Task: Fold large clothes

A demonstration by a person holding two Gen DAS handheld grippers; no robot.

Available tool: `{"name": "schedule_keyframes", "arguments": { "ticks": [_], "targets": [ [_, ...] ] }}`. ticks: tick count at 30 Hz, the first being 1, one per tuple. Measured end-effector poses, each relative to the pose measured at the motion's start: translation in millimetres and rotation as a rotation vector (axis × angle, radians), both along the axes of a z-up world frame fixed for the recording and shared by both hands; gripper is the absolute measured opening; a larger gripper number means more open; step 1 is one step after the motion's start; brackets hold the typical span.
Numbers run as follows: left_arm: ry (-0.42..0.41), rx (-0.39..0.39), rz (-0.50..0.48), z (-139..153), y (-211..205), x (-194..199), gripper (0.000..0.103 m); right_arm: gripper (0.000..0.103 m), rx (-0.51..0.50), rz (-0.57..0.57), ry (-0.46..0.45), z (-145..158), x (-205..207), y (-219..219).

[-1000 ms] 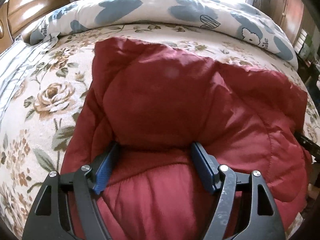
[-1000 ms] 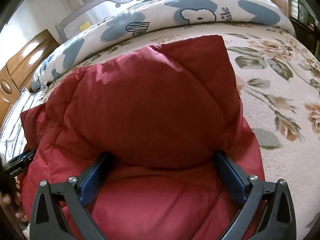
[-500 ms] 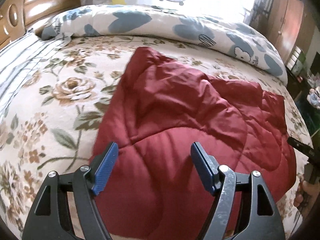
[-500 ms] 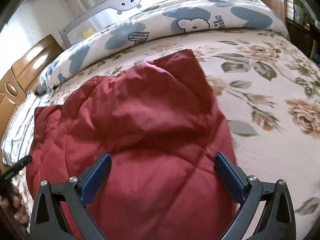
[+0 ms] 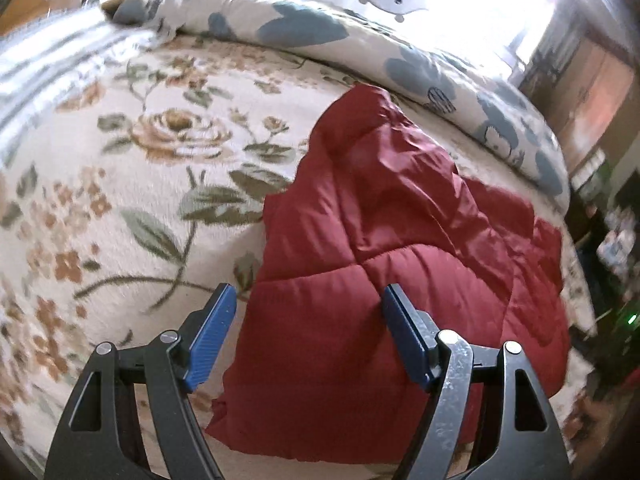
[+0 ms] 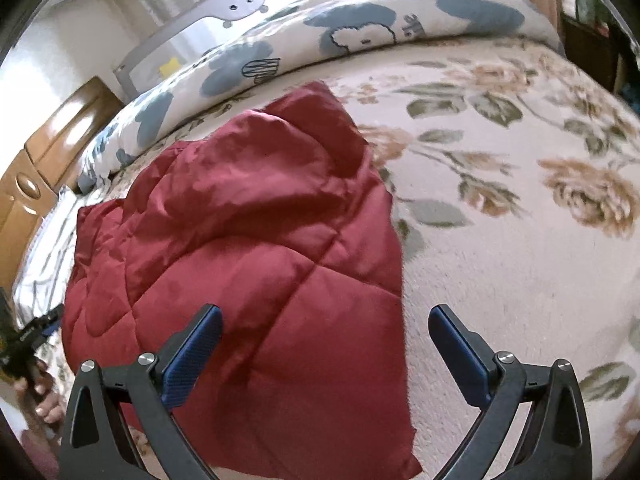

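Note:
A dark red quilted padded garment [image 5: 400, 256] lies folded in a rough rectangle on the floral bedspread [image 5: 132, 184]. It also shows in the right wrist view [image 6: 248, 248]. My left gripper [image 5: 308, 340] is open and empty, raised above the garment's near left corner. My right gripper [image 6: 326, 356] is open and empty, raised above the garment's near right edge. Neither gripper touches the cloth. The left gripper's tip and the hand on it [image 6: 34, 344] show at the left edge of the right wrist view.
A rolled white duvet with blue shapes [image 5: 320, 32] lies along the far side of the bed [image 6: 360, 28]. A wooden headboard [image 6: 44, 152] and striped pillow [image 5: 52, 60] are at the left. Cupboards and clutter [image 5: 600, 128] stand beyond the bed's right edge.
Both grippers have pulled back and up from the garment, which bulged between their fingers a second ago. The left view has swung left, the right view right. The garment now lies flatter.

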State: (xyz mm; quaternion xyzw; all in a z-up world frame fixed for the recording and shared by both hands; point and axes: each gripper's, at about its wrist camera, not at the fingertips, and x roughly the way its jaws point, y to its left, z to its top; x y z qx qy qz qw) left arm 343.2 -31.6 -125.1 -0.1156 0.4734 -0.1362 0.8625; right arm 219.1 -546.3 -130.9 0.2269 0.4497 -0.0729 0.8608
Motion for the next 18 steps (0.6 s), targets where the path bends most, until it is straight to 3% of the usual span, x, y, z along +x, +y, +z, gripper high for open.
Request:
{"name": "schedule_keyframes", "arguments": {
  "ticks": [10, 11, 15, 18],
  "targets": [
    [0.091, -0.176, -0.007, -20.2, 6.6, 17.8, 0.076, 0.103, 0.185, -0.019, 0.015, -19.8, 4.4, -12.2],
    [0.098, -0.182, -0.010, -21.1, 5.9, 20.0, 0.082, 0.103, 0.210, -0.018, 0.016, -22.3, 6.6, -12.8],
    [0.139, -0.220, -0.028, -29.8, 2.0, 29.8, 0.085, 0.103, 0.276, -0.027, 0.021, -33.6, 15.7, -17.1],
    [0.191, -0.268, -0.049, -40.2, 0.1, 36.3, 0.096, 0.103, 0.337, -0.026, 0.030, -44.8, 22.3, -21.9]
  ]
}}
